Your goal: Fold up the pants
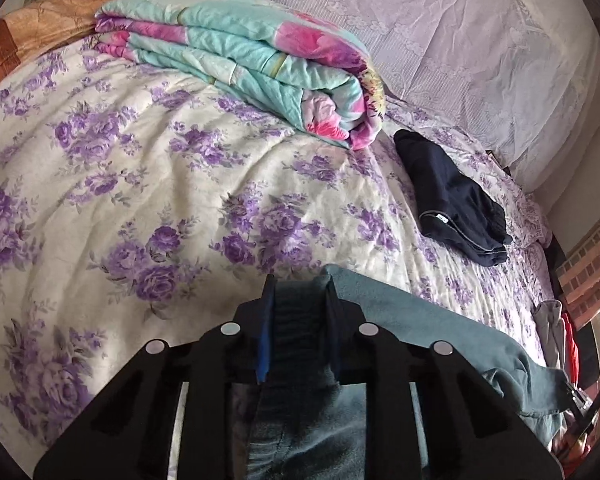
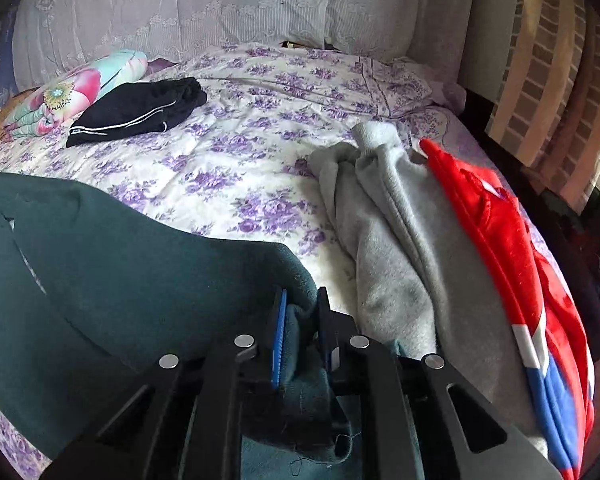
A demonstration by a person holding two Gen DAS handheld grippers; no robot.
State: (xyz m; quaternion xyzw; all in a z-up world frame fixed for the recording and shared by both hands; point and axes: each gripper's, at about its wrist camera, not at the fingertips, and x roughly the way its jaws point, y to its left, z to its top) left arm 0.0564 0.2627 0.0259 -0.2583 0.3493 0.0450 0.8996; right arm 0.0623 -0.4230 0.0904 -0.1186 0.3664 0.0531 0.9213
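The dark teal pants (image 1: pixel 440 332) hang stretched between both grippers above the bed. My left gripper (image 1: pixel 300 286) is shut on one bunched end of the pants. My right gripper (image 2: pixel 302 296) is shut on the other end of the teal pants (image 2: pixel 120 264), which spread out to its left. A folded black pair of pants (image 1: pixel 456 200) with a white stripe lies on the bed at the right of the left wrist view; it also shows in the right wrist view (image 2: pixel 140 114) at the upper left.
A floral bedspread (image 1: pixel 160 184) covers the bed. A folded teal and pink quilt (image 1: pixel 240 60) lies at the back. A grey garment (image 2: pixel 388 232) and a red and blue garment (image 2: pixel 512 256) lie at the bed's right edge. White pillows (image 2: pixel 180 4) line the headboard.
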